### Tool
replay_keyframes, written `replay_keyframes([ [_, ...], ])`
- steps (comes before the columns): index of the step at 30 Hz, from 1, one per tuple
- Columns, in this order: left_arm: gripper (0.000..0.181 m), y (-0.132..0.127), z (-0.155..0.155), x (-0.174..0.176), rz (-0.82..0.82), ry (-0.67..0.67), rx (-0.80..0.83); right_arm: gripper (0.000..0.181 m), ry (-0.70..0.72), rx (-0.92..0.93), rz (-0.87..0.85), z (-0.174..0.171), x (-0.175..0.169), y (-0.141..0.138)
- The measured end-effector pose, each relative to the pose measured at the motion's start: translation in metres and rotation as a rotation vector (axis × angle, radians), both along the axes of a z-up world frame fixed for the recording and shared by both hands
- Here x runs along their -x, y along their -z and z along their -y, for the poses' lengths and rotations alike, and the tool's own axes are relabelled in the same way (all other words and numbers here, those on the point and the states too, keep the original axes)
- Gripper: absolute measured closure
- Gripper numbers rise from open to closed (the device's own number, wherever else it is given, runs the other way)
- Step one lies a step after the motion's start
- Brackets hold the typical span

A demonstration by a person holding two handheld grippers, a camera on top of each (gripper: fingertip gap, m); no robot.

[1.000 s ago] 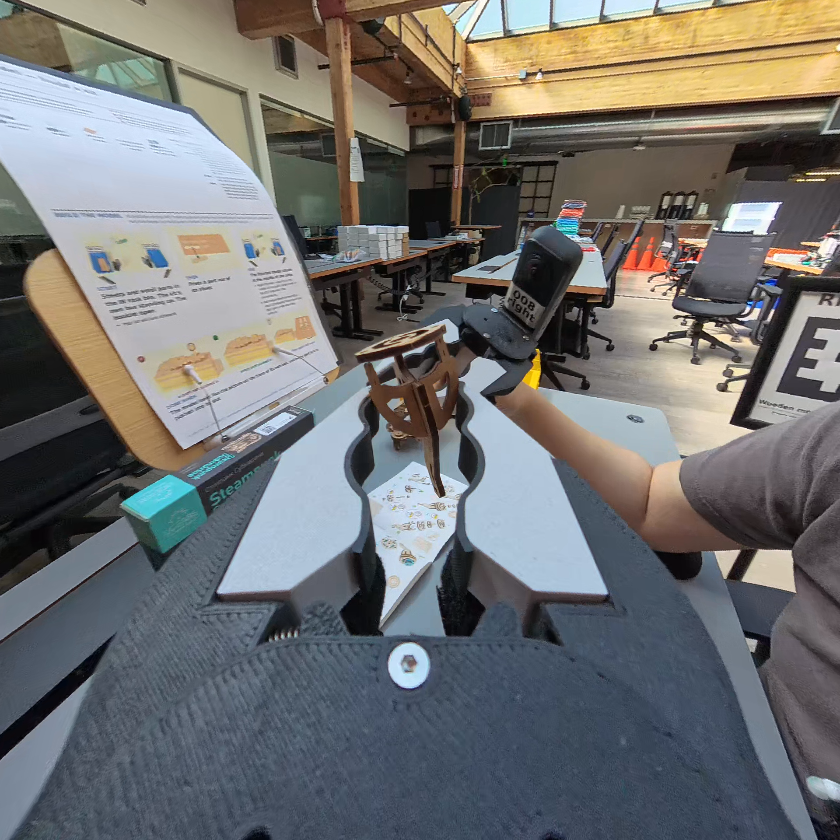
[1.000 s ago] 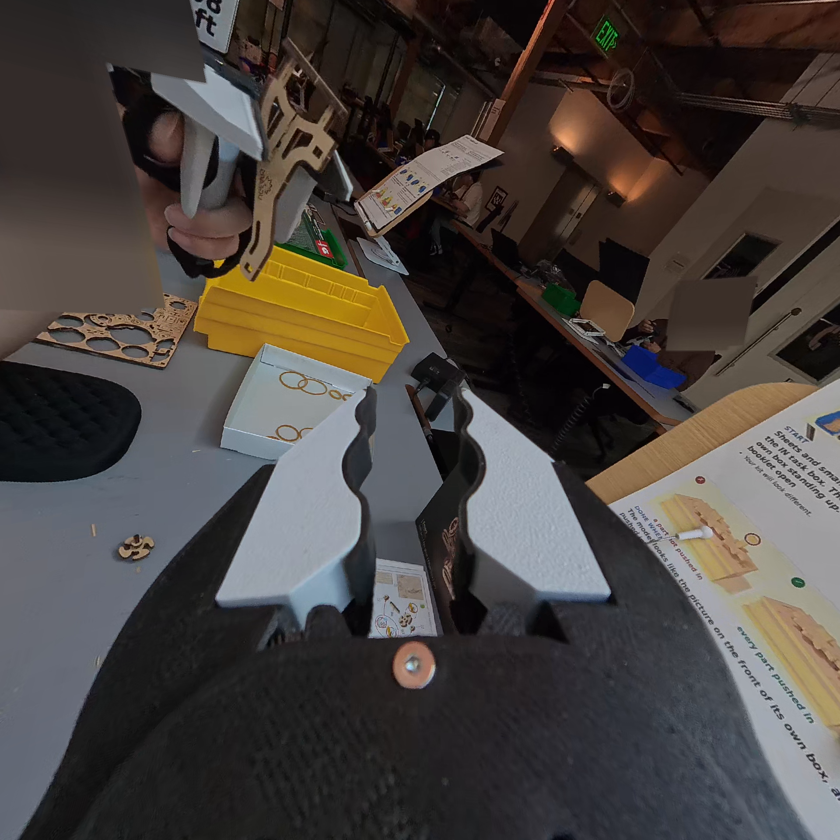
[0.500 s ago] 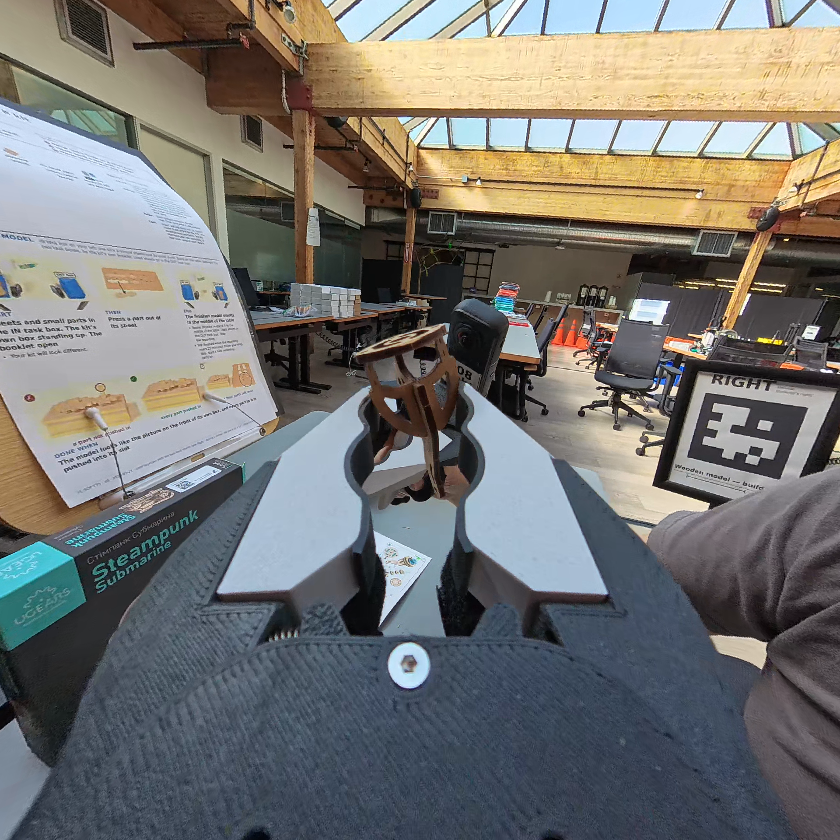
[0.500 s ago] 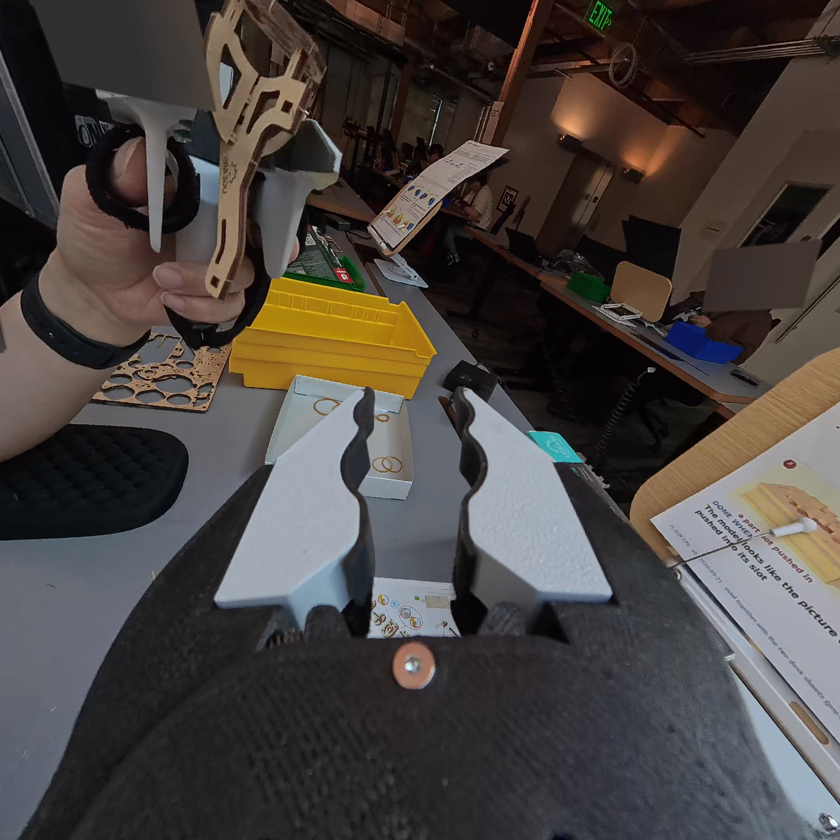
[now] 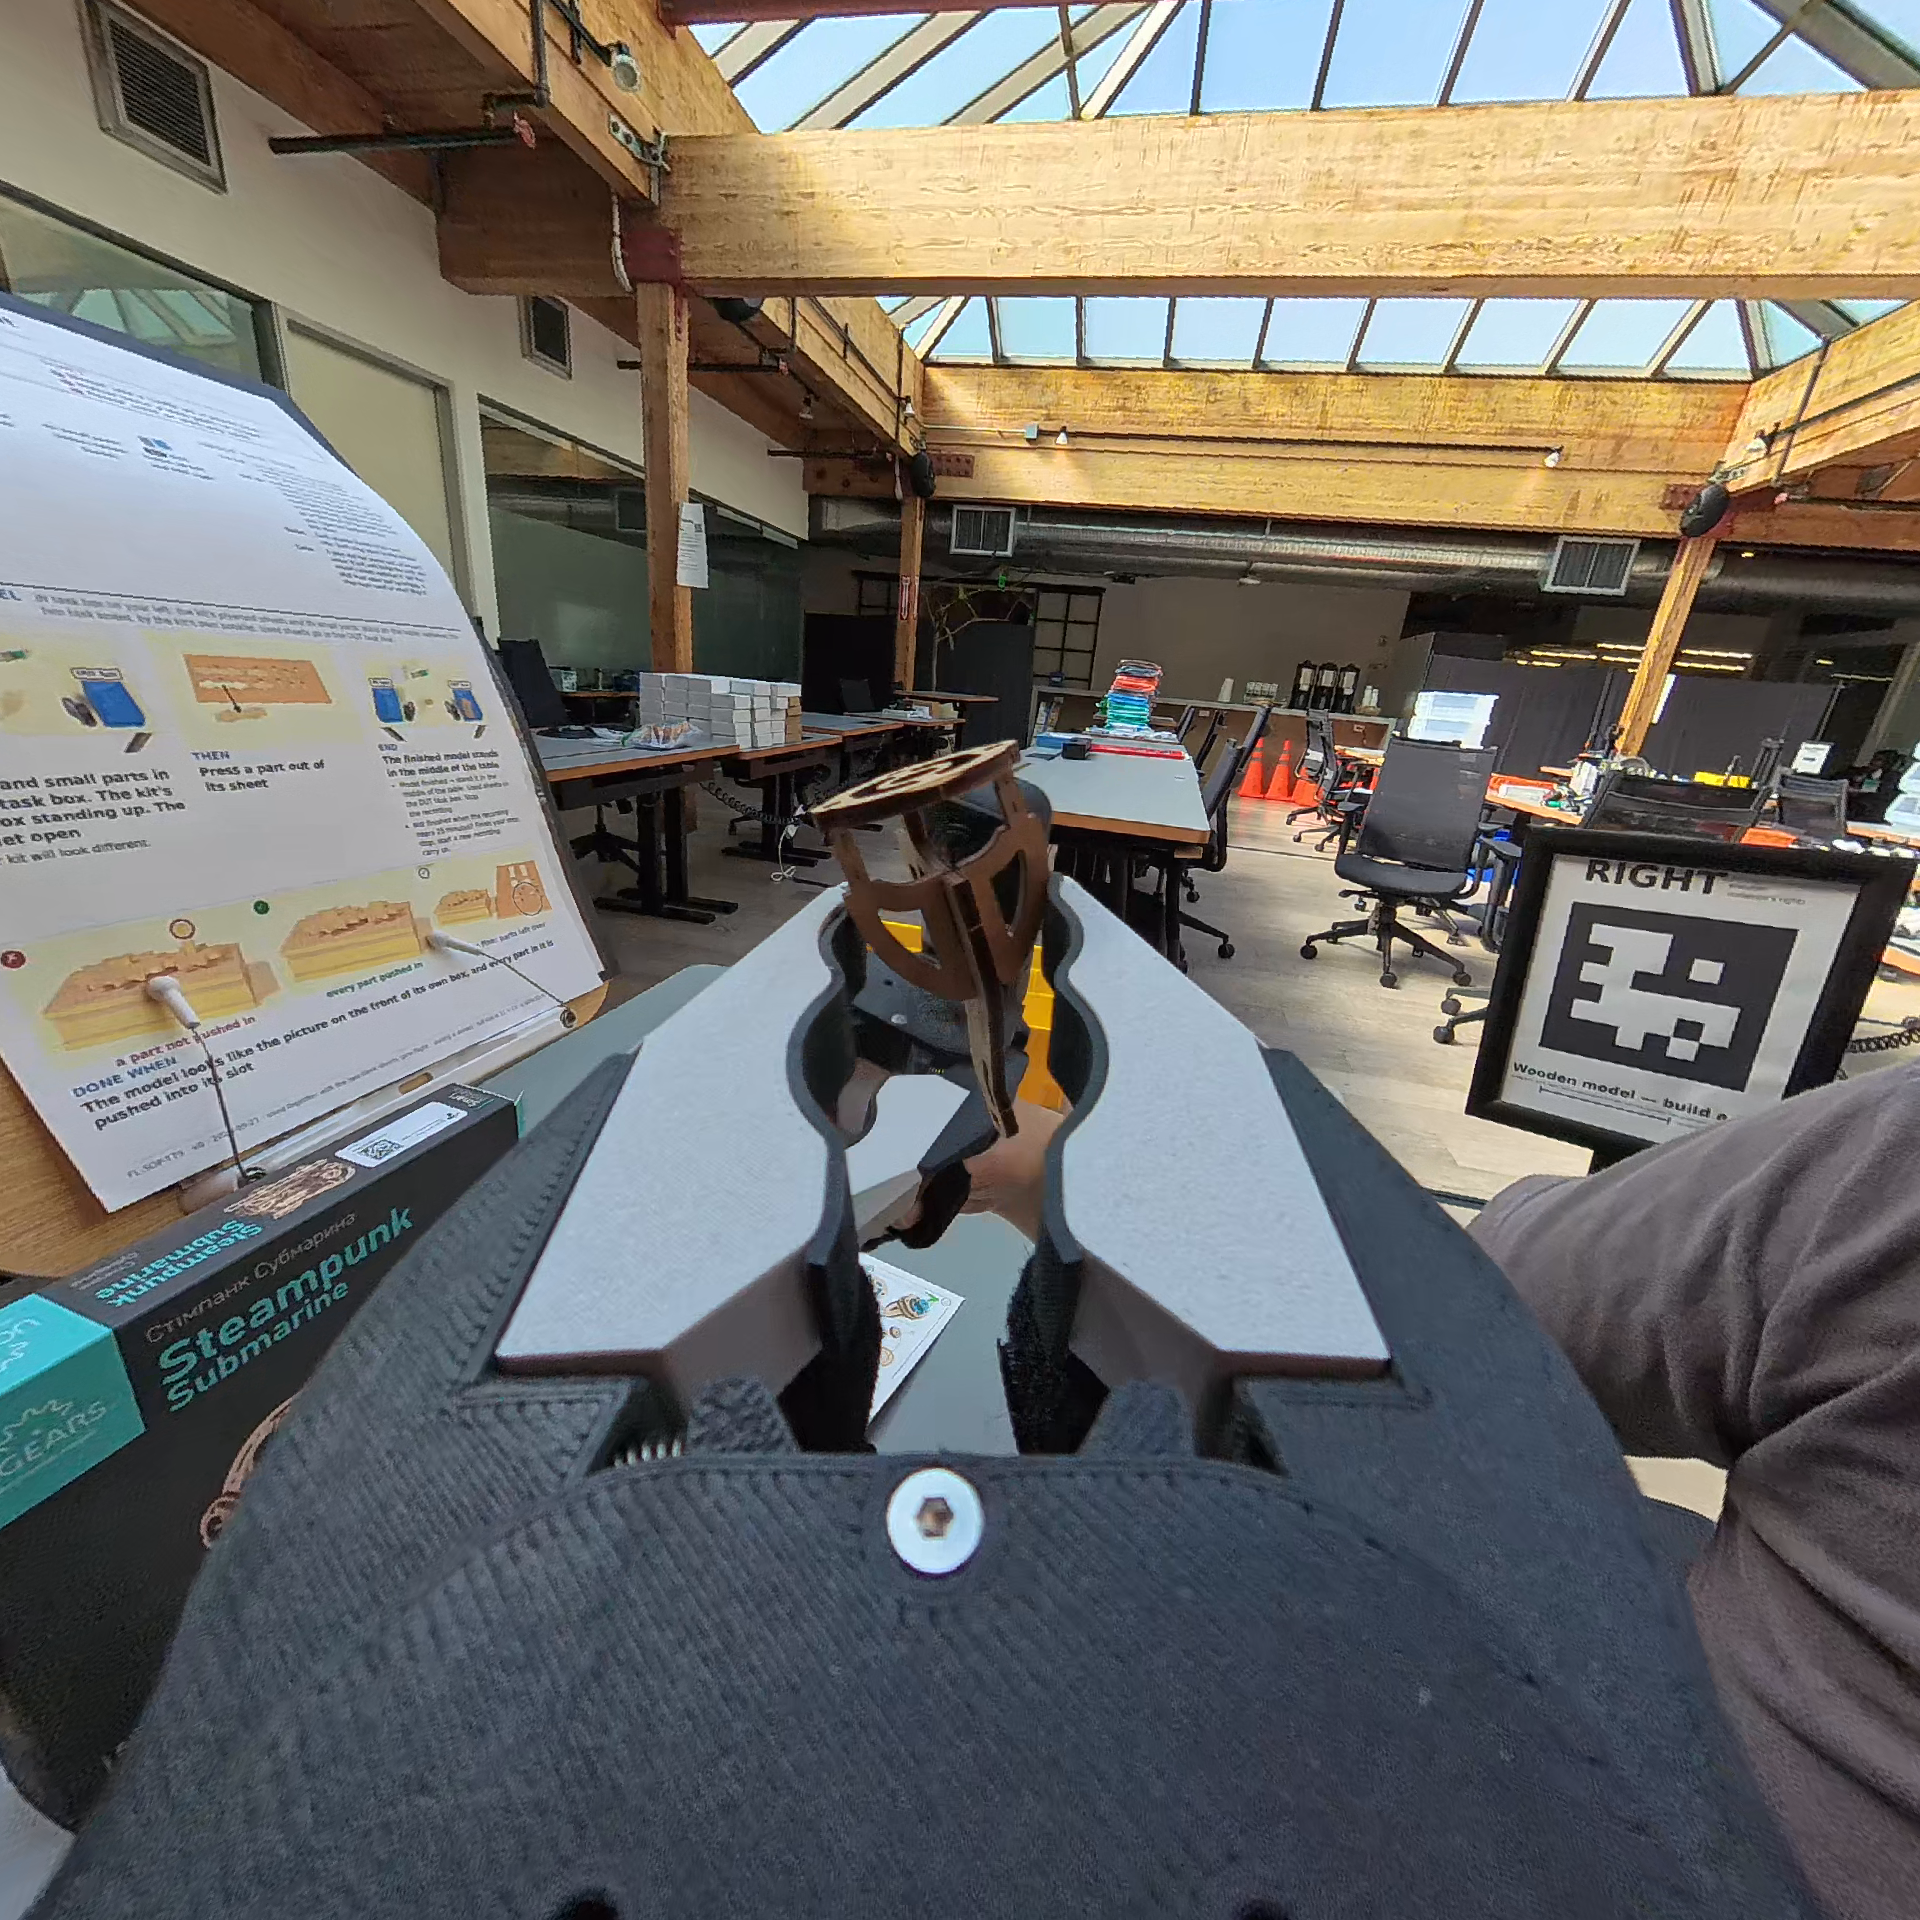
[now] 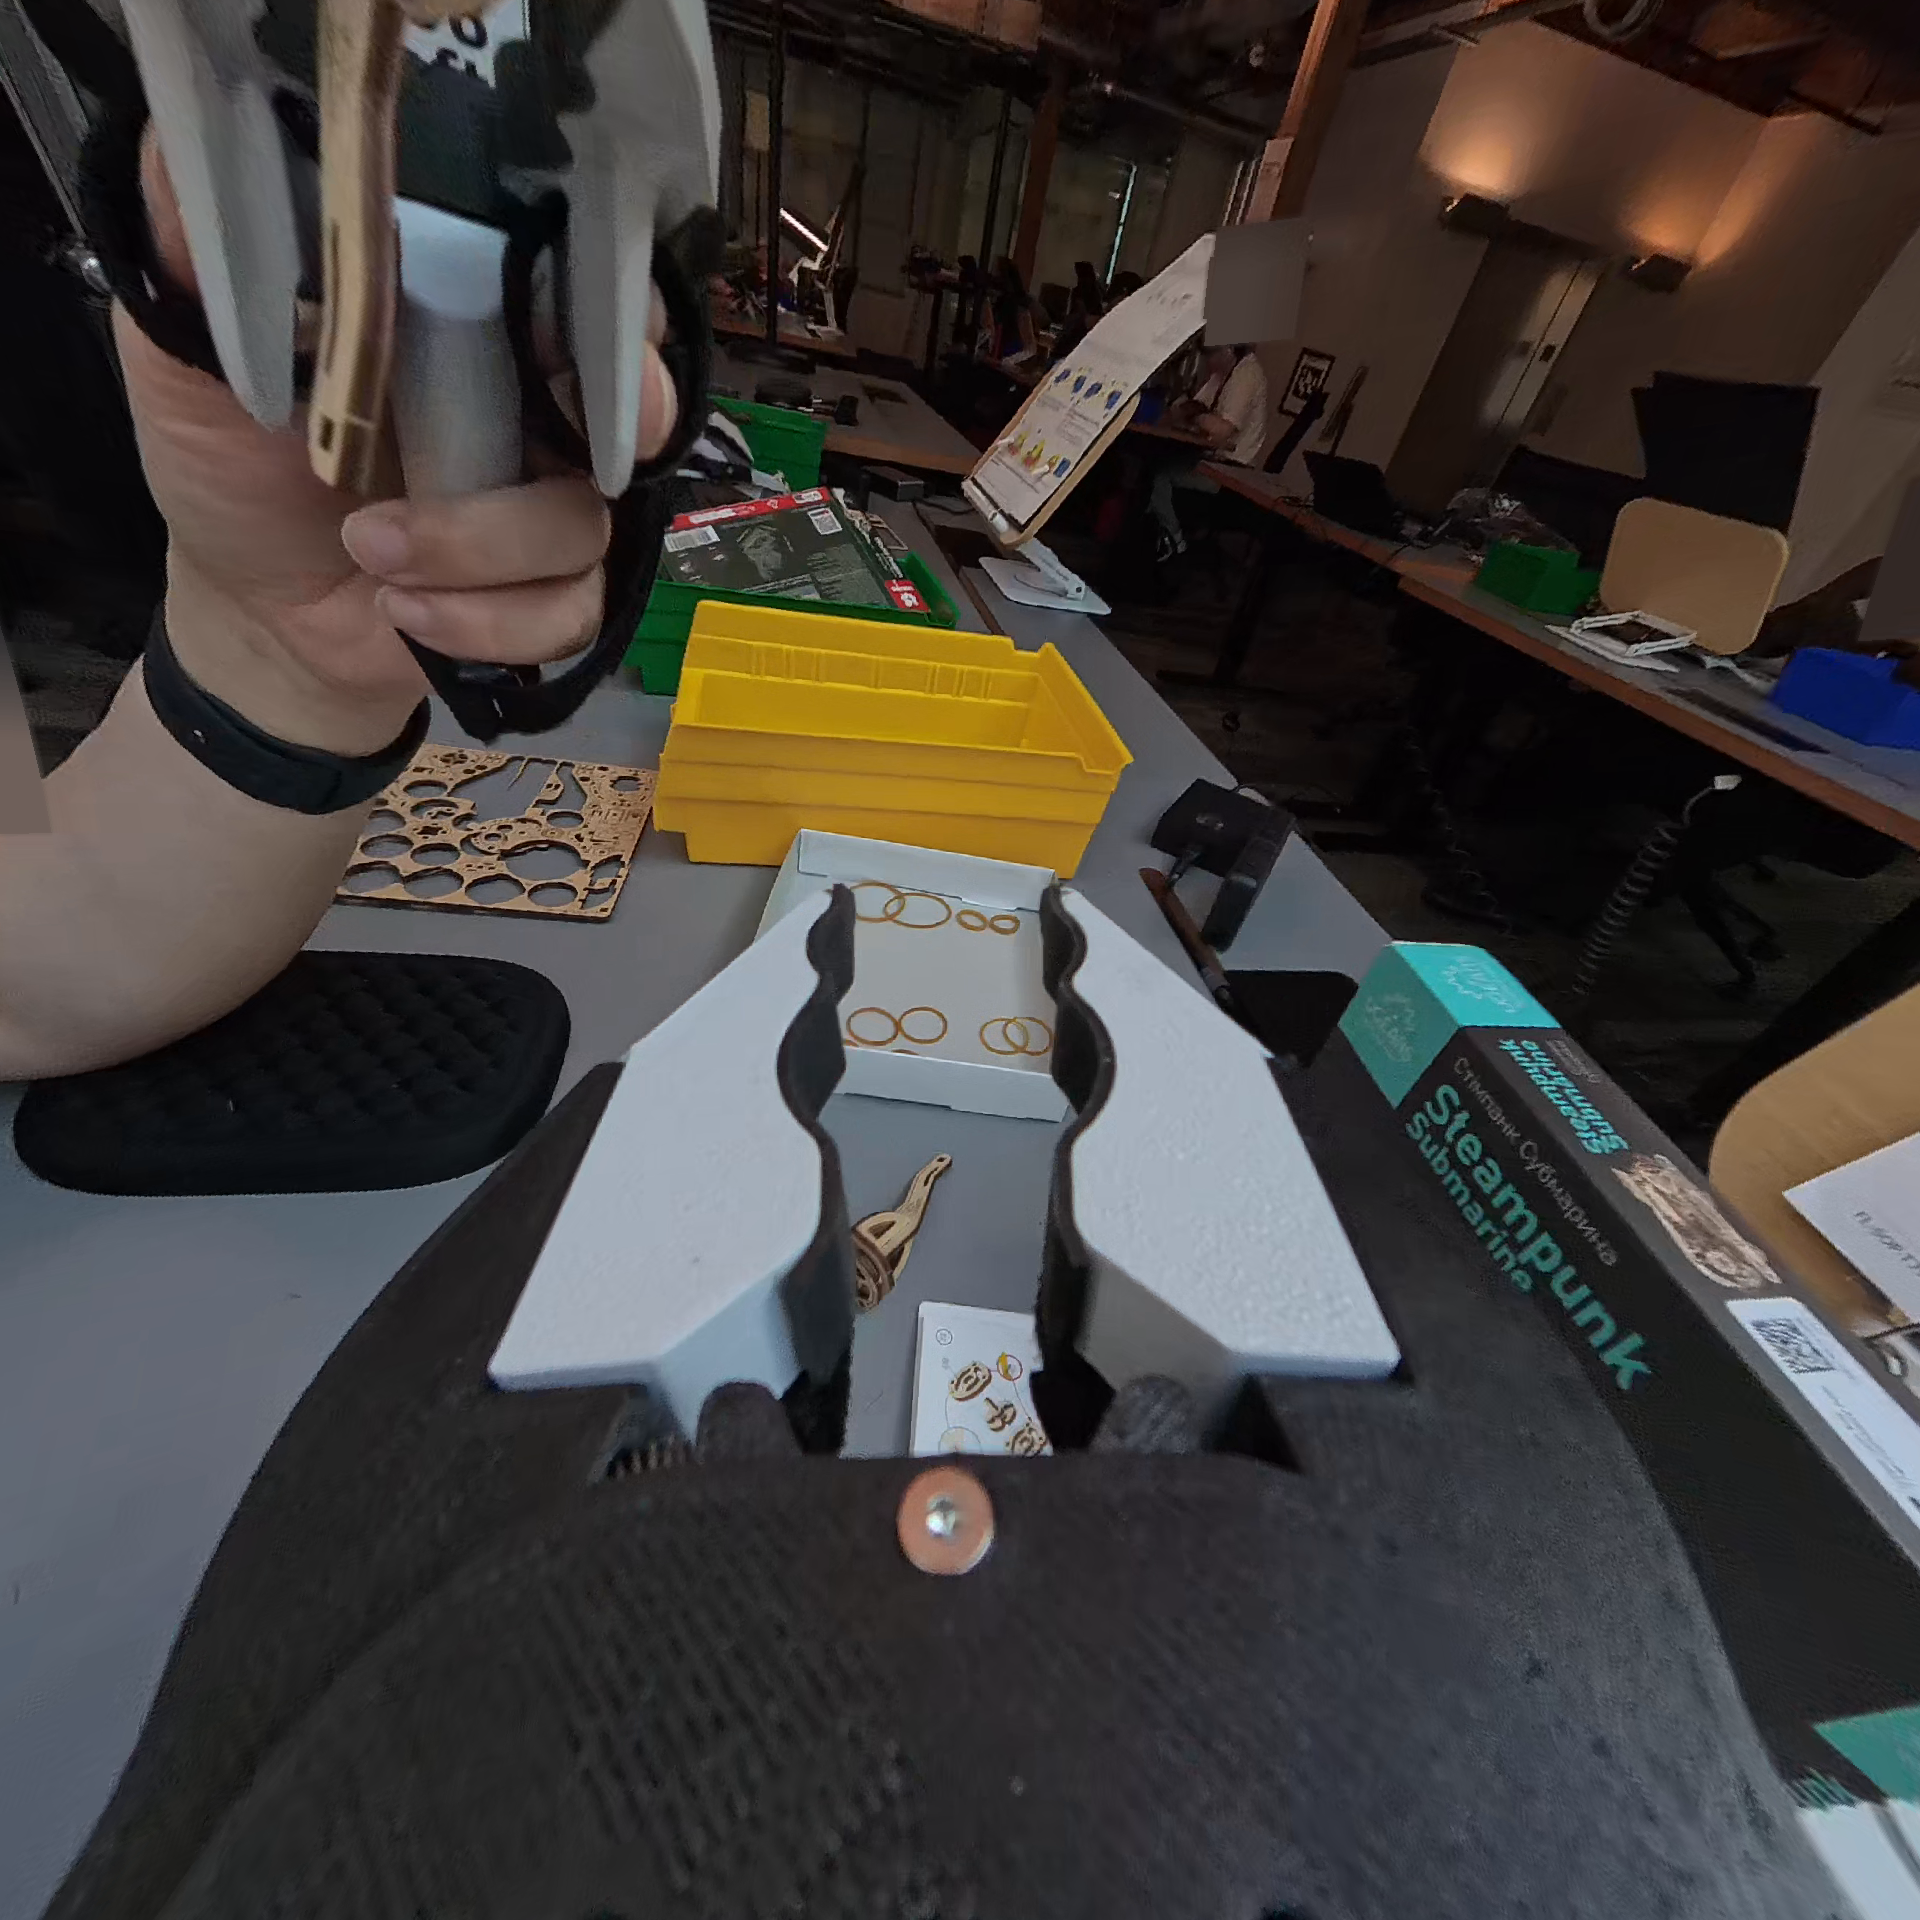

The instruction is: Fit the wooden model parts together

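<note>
The left gripper [image 5: 940, 935] is clamped on the wooden sub-assembly [image 5: 940, 883], a dark spoked frame with a round disc on top, held at the fingertips and raised well above the table [image 6: 208, 1351]. The right gripper [image 6: 945, 914] is parted to a moderate width and holds nothing. Directly below it, between its fingers, a small loose wooden part [image 6: 894, 1236] lies flat on the table, and just ahead of the tips sits a white tray [image 6: 935, 1086] of rubber bands. A printed instruction leaflet [image 6: 977, 1392] lies near the base of the right fingers. The kit box [image 6: 1538, 1226] stands to the right. Judged risks: the sub-assembly is gripped only by thin struts, so added squeeze or a side load during mating could crack a strut or rotate the piece within the pads. The loose part is thin and flat against the surface; a shallow approach could slide it forward under the tray or onto the leaflet instead of capturing it. The raised left gripper sits up and to the left of the right tool, so a lift could collide with it.
</note>
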State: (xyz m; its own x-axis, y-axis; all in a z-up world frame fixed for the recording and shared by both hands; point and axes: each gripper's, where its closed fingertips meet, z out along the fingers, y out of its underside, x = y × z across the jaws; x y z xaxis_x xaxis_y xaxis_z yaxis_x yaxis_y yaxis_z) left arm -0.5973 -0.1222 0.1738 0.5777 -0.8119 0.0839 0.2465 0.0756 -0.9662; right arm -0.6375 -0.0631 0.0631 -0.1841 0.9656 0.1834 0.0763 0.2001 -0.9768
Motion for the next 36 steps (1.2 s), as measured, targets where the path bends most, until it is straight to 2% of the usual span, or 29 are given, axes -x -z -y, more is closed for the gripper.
replay_keyframes([
  [4,0.150,-0.007,0.012,-0.010,0.006,0.036,-0.015,0.144,-0.093,0.084,0.175,0.019,0.026,0.049],
  [8,0.150,-0.016,0.029,-0.024,0.001,0.072,-0.040,0.145,-0.209,0.102,0.302,0.065,0.055,0.086],
  [11,0.150,-0.022,0.042,-0.034,-0.010,0.094,-0.060,0.150,-0.240,0.059,0.404,0.097,0.077,0.112],
  [14,0.150,-0.030,0.059,-0.043,0.013,0.144,-0.070,0.164,-0.336,0.111,0.463,0.140,0.105,0.121],
  [17,0.149,-0.039,0.079,-0.051,0.037,0.199,-0.082,0.181,-0.499,0.153,0.556,0.193,0.146,0.124],
  [21,0.150,-0.045,0.099,-0.058,0.011,0.203,-0.127,0.181,-0.649,0.016,0.767,0.261,0.207,0.142],
  [23,0.150,-0.046,0.102,-0.059,0.003,0.191,-0.138,0.181,-0.588,-0.125,0.764,0.277,0.246,0.144],
  [26,0.150,-0.045,0.103,-0.060,0.009,0.208,-0.121,0.181,-0.383,-0.345,0.786,0.262,0.287,0.149],
  [27,0.150,-0.044,0.102,-0.061,0.012,0.213,-0.113,0.181,-0.350,-0.416,0.875,0.253,0.281,0.159],
  [28,0.150,-0.044,0.101,-0.060,0.018,0.215,-0.107,0.181,-0.372,-0.446,1.056,0.249,0.257,0.175],
  [29,0.150,-0.044,0.099,-0.060,0.025,0.217,-0.100,0.181,-0.427,-0.437,1.228,0.253,0.230,0.188],
  [30,0.149,-0.043,0.098,-0.060,0.031,0.221,-0.093,0.181,-0.517,-0.403,1.294,0.269,0.214,0.194],
  [32,0.150,-0.043,0.097,-0.062,0.044,0.238,-0.079,0.181,-0.768,-0.228,1.210,0.329,0.206,0.182],
  [33,0.150,-0.042,0.097,-0.064,0.047,0.249,-0.074,0.181,-0.780,-0.169,1.111,0.348,0.219,0.171],
  [35,0.149,-0.040,0.098,-0.069,0.046,0.264,-0.065,0.181,-0.653,-0.163,0.886,0.351,0.258,0.150],
  [36,0.149,-0.040,0.098,-0.070,0.045,0.264,-0.065,0.181,-0.545,-0.223,0.783,0.334,0.277,0.140],
])
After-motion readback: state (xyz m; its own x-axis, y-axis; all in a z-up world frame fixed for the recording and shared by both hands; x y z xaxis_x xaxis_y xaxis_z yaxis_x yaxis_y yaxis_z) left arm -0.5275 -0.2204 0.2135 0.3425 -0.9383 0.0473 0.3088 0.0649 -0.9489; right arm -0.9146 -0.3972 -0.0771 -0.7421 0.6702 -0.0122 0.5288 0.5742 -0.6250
